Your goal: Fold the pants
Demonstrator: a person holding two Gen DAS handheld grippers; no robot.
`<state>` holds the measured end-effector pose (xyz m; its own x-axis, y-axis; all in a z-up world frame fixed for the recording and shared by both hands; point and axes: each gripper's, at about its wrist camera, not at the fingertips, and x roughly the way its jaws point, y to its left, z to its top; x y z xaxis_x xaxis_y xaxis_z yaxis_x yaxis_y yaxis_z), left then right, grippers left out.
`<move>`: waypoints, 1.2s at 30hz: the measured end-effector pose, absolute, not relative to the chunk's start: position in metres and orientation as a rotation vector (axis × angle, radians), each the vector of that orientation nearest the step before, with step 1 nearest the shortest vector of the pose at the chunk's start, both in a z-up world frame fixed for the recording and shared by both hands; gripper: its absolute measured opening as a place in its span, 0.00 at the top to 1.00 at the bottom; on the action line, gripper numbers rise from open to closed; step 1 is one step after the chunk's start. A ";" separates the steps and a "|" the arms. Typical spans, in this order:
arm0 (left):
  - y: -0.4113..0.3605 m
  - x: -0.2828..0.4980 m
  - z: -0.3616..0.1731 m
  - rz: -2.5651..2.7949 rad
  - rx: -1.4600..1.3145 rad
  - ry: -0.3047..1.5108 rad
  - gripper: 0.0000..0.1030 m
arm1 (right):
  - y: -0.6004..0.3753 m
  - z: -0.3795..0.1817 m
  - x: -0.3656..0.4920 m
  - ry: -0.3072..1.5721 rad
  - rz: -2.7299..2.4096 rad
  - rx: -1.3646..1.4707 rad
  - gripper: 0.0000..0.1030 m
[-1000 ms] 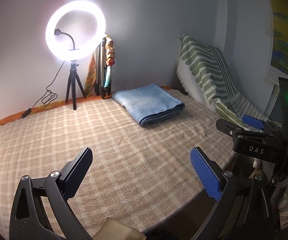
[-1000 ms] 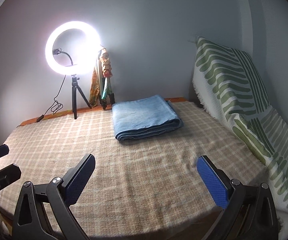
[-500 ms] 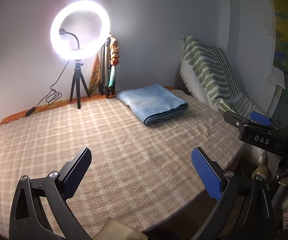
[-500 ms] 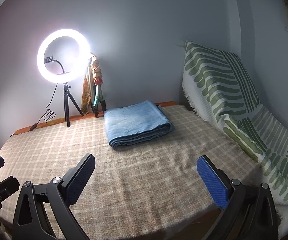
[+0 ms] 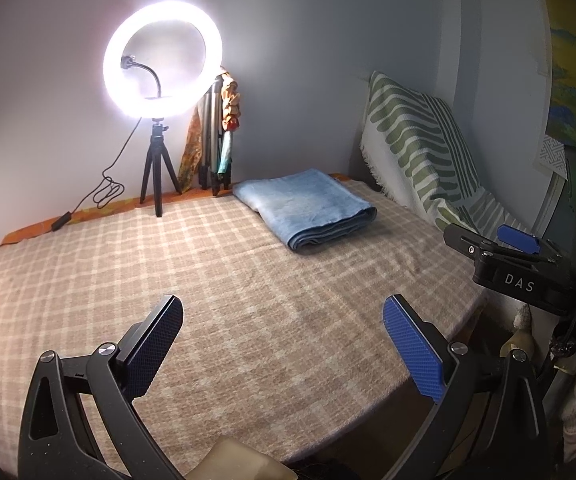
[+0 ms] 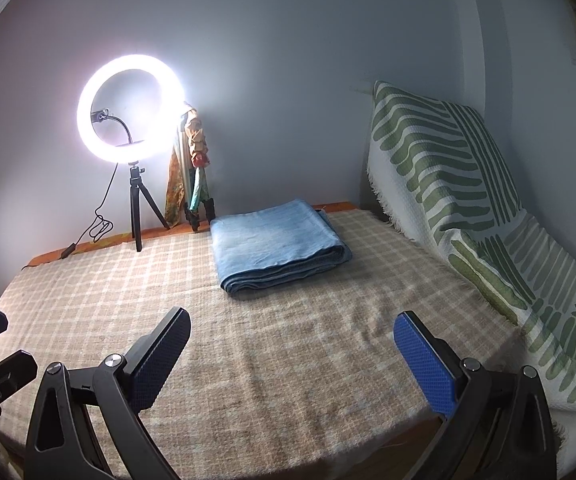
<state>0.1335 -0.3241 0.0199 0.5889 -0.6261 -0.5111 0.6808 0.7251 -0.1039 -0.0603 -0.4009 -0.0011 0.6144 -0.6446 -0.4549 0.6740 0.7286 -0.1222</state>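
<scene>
Pants [image 5: 306, 207] lie folded w/ layers stacked at far side of checked blanket [image 5: 207, 300], near wall. Denim looks soft but thick, prob. heavy-ish; best gripped at layered front edge. Left gripper [image 5: 283, 344] & right gripper [image 6: 292, 356] both spread wide, empty, well apart from pants.

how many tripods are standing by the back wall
2. One black tripod stands on the bed's far edge, holding the ring light. A second tripod, folded, leans in the corner just right of it, partly draped with a patterned cloth. Nothing suggests more are hidden.
</scene>
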 end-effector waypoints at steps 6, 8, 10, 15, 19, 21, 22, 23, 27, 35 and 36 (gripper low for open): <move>-0.325 0.132 0.020 -0.763 0.102 0.552 0.03 | -0.399 -0.001 -0.061 0.500 -0.754 0.070 0.00; -0.325 0.132 0.020 -0.761 0.102 0.551 0.03 | -0.399 -0.002 -0.062 0.502 -0.752 0.071 0.00; -0.325 0.133 0.020 -0.763 0.103 0.552 0.03 | -0.400 -0.002 -0.062 0.503 -0.751 0.073 0.00; -0.325 0.133 0.020 -0.763 0.103 0.550 0.03 | -0.401 -0.003 -0.060 0.508 -0.744 0.075 0.00; -0.325 0.133 0.020 -0.759 0.103 0.552 0.03 | -0.400 -0.003 -0.060 0.508 -0.742 0.075 0.00; -0.325 0.133 0.020 -0.761 0.102 0.551 0.03 | -0.401 -0.003 -0.059 0.508 -0.739 0.076 0.00; -0.325 0.132 0.020 -0.760 0.102 0.550 0.03 | -0.401 -0.003 -0.059 0.508 -0.738 0.075 0.00; -0.325 0.132 0.021 -0.760 0.102 0.550 0.03 | -0.401 -0.003 -0.059 0.509 -0.737 0.075 0.00; -0.324 0.133 0.020 -0.761 0.101 0.549 0.03 | -0.401 -0.003 -0.058 0.511 -0.734 0.074 0.00; -0.322 0.135 0.021 -0.757 0.099 0.546 0.03 | -0.403 -0.005 -0.055 0.515 -0.727 0.075 0.00; -0.321 0.136 0.021 -0.755 0.098 0.547 0.03 | -0.403 -0.005 -0.055 0.516 -0.726 0.075 0.00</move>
